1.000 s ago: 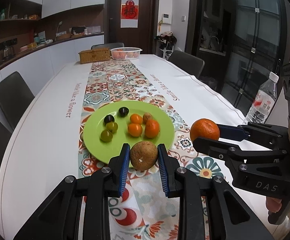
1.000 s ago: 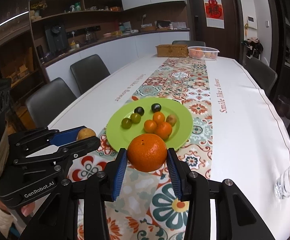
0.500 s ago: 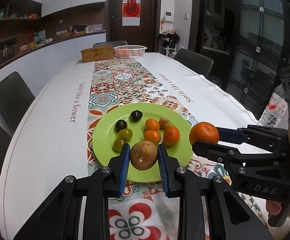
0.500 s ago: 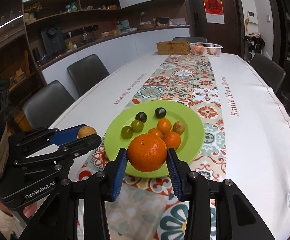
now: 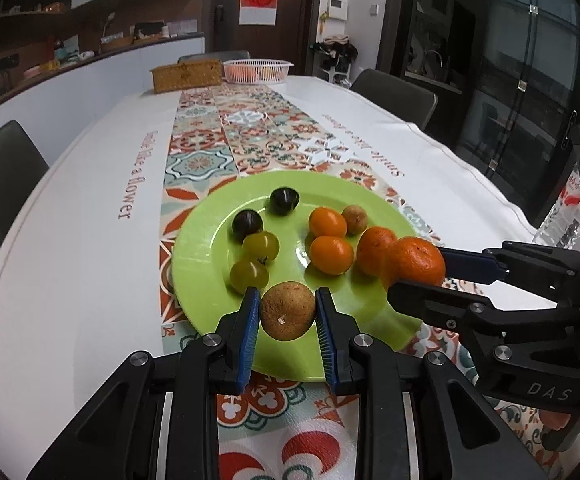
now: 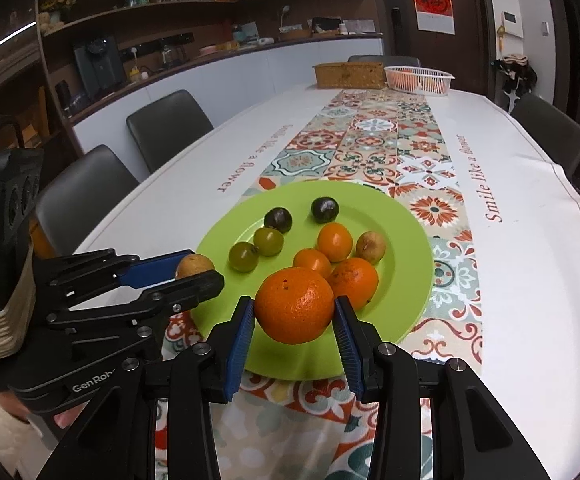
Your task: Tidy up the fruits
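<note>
A green plate (image 5: 201,240) (image 6: 406,280) lies on the patterned table runner and holds two dark plums, two green fruits, small oranges and a small brown fruit. My left gripper (image 5: 287,320) is shut on a round brown fruit (image 5: 287,311) and holds it over the plate's near rim. It also shows in the right wrist view (image 6: 193,270). My right gripper (image 6: 294,312) is shut on a large orange (image 6: 294,304) over the plate's near edge. In the left wrist view that orange (image 5: 416,262) hangs beside an orange on the plate.
A wicker box (image 5: 185,76) and a white basket (image 5: 257,70) stand at the table's far end. A water bottle (image 5: 562,220) stands at the right edge. Dark chairs line both sides. White tablecloth surrounds the runner.
Both grippers have moved forward with their fruits, from short of the plate to over its near rim. Both have stayed shut.
</note>
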Demonstrator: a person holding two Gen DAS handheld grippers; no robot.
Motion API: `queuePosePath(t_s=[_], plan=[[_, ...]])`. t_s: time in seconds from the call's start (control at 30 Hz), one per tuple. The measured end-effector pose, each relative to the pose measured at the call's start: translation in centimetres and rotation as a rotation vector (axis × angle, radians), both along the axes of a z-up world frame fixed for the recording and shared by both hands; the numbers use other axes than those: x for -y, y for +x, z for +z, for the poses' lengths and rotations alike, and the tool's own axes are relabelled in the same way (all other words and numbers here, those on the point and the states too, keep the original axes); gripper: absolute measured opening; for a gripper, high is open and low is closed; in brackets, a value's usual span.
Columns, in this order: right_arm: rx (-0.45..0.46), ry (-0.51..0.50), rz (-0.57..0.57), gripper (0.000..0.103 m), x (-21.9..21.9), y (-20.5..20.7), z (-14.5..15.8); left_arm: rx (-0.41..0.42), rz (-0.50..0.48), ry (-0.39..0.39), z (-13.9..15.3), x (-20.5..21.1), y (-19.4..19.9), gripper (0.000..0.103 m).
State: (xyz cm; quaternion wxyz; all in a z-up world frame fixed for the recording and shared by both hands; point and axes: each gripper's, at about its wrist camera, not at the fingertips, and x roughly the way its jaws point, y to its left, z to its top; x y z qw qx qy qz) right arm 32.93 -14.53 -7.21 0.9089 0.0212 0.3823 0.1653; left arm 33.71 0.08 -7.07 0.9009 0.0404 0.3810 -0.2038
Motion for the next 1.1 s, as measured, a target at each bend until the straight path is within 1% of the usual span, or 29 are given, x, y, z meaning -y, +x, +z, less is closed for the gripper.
queuePosePath(t_s=[0.13, 0.2, 0.27, 0.37, 0.43, 0.57, 0.6, 0.63, 0.7, 0.73, 0.8, 0.83, 0.9, 0.97, 1.03, 1.1], plan=[[-0.022, 0.000, 0.003, 0.042, -0.1, 0.7, -0.8, -0.004, 0.008, 0.018, -0.7, -0.1, 0.5, 0.029], [-0.028, 0.000, 0.002, 0.042, -0.1, 1.0, -1.0, 0.011, 0.033, 0.032, -0.6, -0.3, 0.5, 0.040], [-0.034, -0.005, -0.001, 0.042, -0.2, 1.2, -1.2, 0.016, 0.049, 0.031, -0.5, -0.8, 0.4, 0.040], [-0.021, -0.008, -0.013, 0.047, 0.0, 1.0, -0.9, 0.025, 0.078, 0.042, -0.1, -1.2, -0.2, 0.041], [-0.007, -0.011, -0.015, 0.047, 0.1, 0.6, -0.6, 0.036, 0.094, 0.052, 0.4, -1.4, -1.0, 0.042], [0.026, -0.038, -0.018, 0.047, 0.3, -0.9, 0.4, 0.069, 0.117, 0.066, 1.6, -1.3, -2.8, 0.049], [0.030, -0.036, -0.019, 0.050, 0.3, -1.3, 0.6, 0.076, 0.123, 0.068, 2.0, -1.2, -3.3, 0.051], [0.035, -0.034, -0.020, 0.056, 0.4, -1.7, 0.9, 0.085, 0.130, 0.065, 2.5, -1.2, -3.8, 0.053], [0.057, -0.036, -0.029, 0.060, 0.7, -2.8, 1.6, 0.103, 0.149, 0.063, 3.5, -1.1, -4.9, 0.059], [0.066, -0.043, -0.037, 0.060, 0.9, -3.2, 2.0, 0.110, 0.160, 0.063, 3.9, -1.2, -5.3, 0.061], [0.080, -0.055, -0.056, 0.061, 1.3, -4.2, 2.8, 0.127, 0.180, 0.062, 4.8, -1.2, -6.3, 0.068], [0.085, -0.054, -0.064, 0.065, 1.5, -4.7, 3.1, 0.137, 0.192, 0.061, 5.3, -1.2, -6.9, 0.069], [0.098, -0.052, -0.088, 0.069, 2.0, -5.7, 4.0, 0.158, 0.207, 0.062, 6.2, -1.0, -8.0, 0.079], [0.117, -0.058, -0.108, 0.071, 2.5, -6.9, 4.9, 0.178, 0.221, 0.070, 6.8, -0.9, -9.1, 0.086], [0.129, -0.064, -0.120, 0.076, 2.8, -7.9, 5.5, 0.204, 0.238, 0.086, 7.4, -0.6, -10.3, 0.090], [0.148, -0.070, -0.135, 0.078, 3.2, -9.2, 6.1, 0.220, 0.247, 0.095, 7.8, -0.5, -11.4, 0.093]])
